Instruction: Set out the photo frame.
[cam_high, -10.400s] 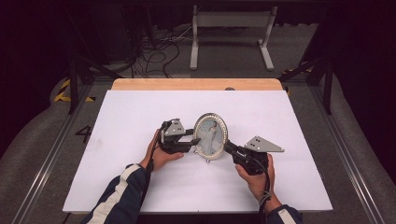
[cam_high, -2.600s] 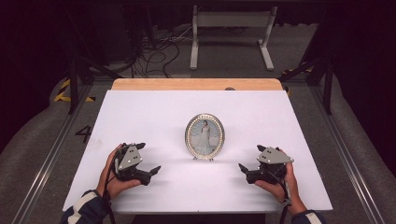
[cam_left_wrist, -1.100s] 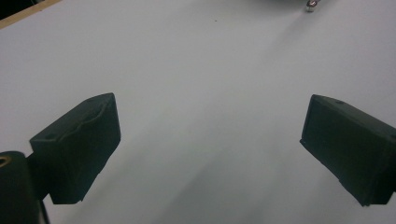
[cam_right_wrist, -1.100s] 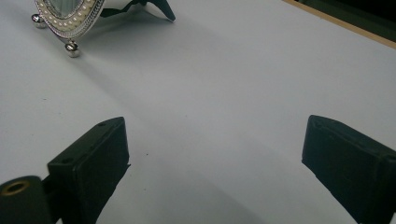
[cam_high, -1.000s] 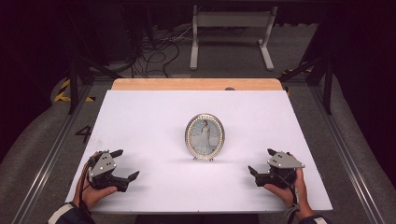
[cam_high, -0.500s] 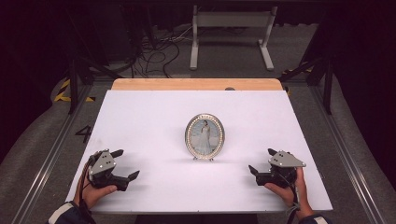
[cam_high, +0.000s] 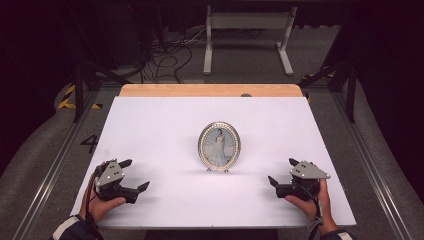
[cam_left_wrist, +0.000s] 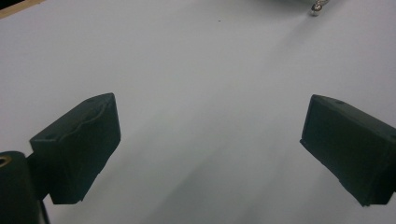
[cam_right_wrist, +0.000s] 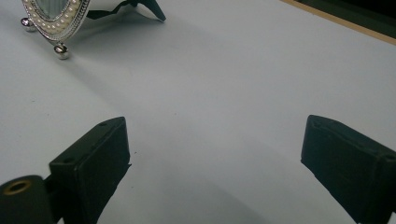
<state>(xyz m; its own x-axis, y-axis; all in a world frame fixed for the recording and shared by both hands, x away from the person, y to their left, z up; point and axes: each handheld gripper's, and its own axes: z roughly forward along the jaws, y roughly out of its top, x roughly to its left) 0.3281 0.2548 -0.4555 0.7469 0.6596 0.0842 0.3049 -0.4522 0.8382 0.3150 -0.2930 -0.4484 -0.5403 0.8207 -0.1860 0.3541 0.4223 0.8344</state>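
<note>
An oval silver picture frame (cam_high: 219, 146) with a pearl-beaded rim stands upright in the middle of the white table, holding a photo of a person in a white dress. My left gripper (cam_high: 135, 175) rests open near the front left of the table, nothing between its jaws. My right gripper (cam_high: 282, 171) rests open near the front right, also holding nothing. In the right gripper view the picture frame's lower rim (cam_right_wrist: 56, 18) and ball feet show at the top left. One ball foot (cam_left_wrist: 316, 9) of the frame shows at the top of the left gripper view.
The white table sheet (cam_high: 150, 130) lies on a wooden board whose far edge (cam_high: 210, 90) shows beyond it. Metal rails run along both table sides. Behind the table are cables (cam_high: 170, 50) and a white stand (cam_high: 247, 30) on the floor.
Over ten seconds both grippers let go of the picture frame and drew back to the front corners. In the last second neither has moved noticeably.
</note>
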